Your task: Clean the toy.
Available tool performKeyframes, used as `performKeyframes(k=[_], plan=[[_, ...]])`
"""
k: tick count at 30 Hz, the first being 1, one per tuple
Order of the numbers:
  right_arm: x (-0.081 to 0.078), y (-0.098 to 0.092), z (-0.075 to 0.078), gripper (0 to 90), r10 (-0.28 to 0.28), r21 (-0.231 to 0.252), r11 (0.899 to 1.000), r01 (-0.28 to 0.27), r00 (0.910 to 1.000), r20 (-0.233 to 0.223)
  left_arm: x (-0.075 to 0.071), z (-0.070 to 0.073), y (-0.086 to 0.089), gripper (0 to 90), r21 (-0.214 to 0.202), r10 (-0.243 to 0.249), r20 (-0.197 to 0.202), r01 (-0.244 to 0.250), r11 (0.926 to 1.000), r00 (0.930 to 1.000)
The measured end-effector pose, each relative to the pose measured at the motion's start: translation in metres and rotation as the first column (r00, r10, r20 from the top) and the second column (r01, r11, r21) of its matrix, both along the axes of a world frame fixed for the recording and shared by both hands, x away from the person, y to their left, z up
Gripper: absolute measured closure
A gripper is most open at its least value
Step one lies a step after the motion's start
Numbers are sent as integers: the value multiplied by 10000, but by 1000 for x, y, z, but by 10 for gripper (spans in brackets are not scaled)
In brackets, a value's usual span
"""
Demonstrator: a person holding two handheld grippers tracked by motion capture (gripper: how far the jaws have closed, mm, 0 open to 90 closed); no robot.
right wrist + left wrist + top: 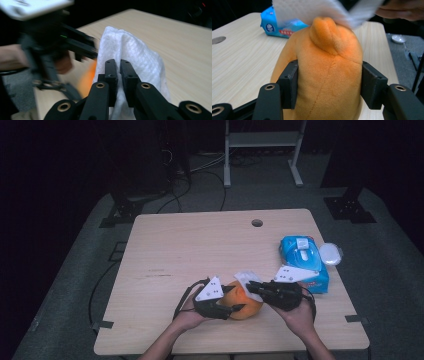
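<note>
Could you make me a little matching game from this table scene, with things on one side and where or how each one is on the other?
Things:
1. orange plush toy
2. white wipe
3. blue wipes pack
4. round hole

States:
A. lying at the table's right edge
B. pinched in the right gripper
C. in the tabletop near the far edge
D. squeezed between the left gripper's pads

Pairs: 1-D, 2-B, 3-A, 4-C
</note>
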State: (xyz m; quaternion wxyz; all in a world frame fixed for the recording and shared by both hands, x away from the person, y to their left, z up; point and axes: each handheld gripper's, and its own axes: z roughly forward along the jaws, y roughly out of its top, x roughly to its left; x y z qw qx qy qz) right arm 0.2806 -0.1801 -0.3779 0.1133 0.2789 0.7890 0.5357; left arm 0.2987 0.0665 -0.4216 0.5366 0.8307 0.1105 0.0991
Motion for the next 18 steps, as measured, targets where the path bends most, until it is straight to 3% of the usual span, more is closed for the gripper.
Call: performKeyframes(k=[2,5,8,9,12,15,18], plan=[[-7,7,9,845,281,-32,9996,-280,9989,367,-1,7,3,412,-226,-9,-233,3,9997,9997],[-9,9,12,845,302,-8,9995,-302,9983,508,-3,13,6,413,-91,28,23,-27,10000,10000],[-3,4,6,845,165,82,9998,-167,9996,238,-2,11,7,414,250,121,-17,-121,9996,9999],[2,3,-5,845,65,-106,9999,-66,9999,-115,1,5,9,415,419,160,-194,-152,9990,9997],[12,0,-18,844,-209,-382,9991,187,9982,-566,5,3,7,416,338,240,-373,-227,9992,9990],[7,1,-10,844,-291,-375,9989,279,9991,-318,4,0,1,411,374,217,-281,-206,9991,9994],[-1,9,0,844,219,-260,9994,-219,9998,-1,1,-2,-4,405,471,204,-211,-194,9987,9996]])
